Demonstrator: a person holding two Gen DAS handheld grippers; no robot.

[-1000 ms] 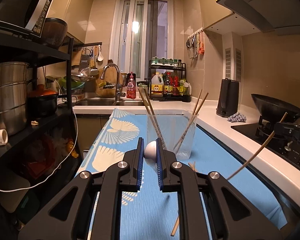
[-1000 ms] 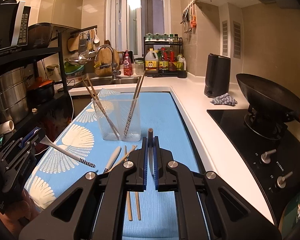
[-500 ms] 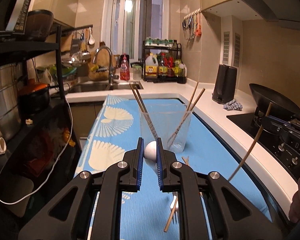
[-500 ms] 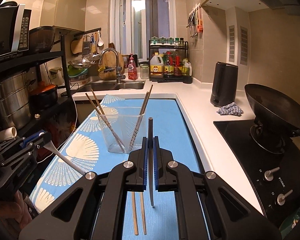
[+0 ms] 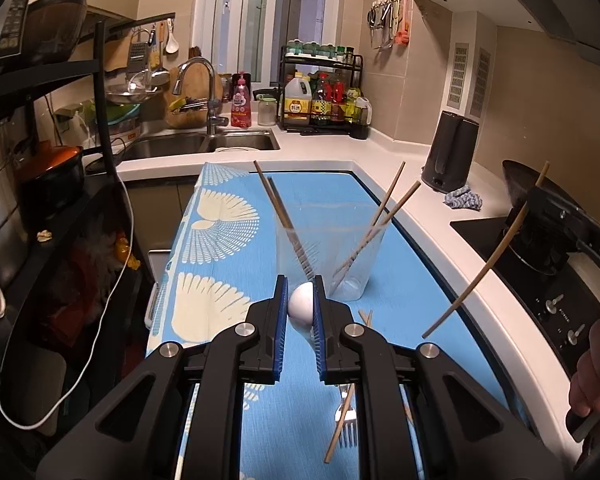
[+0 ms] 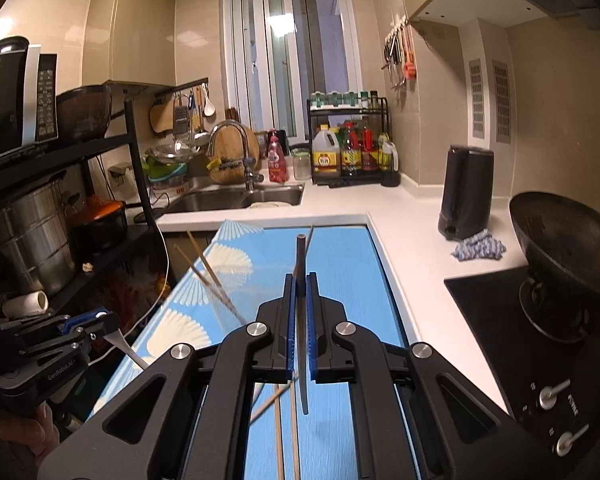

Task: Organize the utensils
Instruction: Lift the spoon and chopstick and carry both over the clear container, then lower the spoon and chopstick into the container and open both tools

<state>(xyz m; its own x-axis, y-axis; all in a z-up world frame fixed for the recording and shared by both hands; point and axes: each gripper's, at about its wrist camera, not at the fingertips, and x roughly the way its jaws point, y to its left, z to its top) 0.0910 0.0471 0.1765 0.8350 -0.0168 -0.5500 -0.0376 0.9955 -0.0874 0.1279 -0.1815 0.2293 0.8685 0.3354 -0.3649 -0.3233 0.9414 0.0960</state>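
Utensils are gripped above the blue mat (image 5: 228, 240): a white spoon (image 5: 302, 305) is clamped in the left gripper (image 5: 301, 300), a chopstick (image 6: 300, 264) in the nearly closed right gripper (image 6: 301, 292).

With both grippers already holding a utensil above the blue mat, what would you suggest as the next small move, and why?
Probably carry the right gripper forward over the clear cup and lower its chopstick in. The cup already holds chopsticks, so this one likely belongs there, and it hangs clear of the blue mat. The left gripper, shut on a white-handled utensil, could wait.
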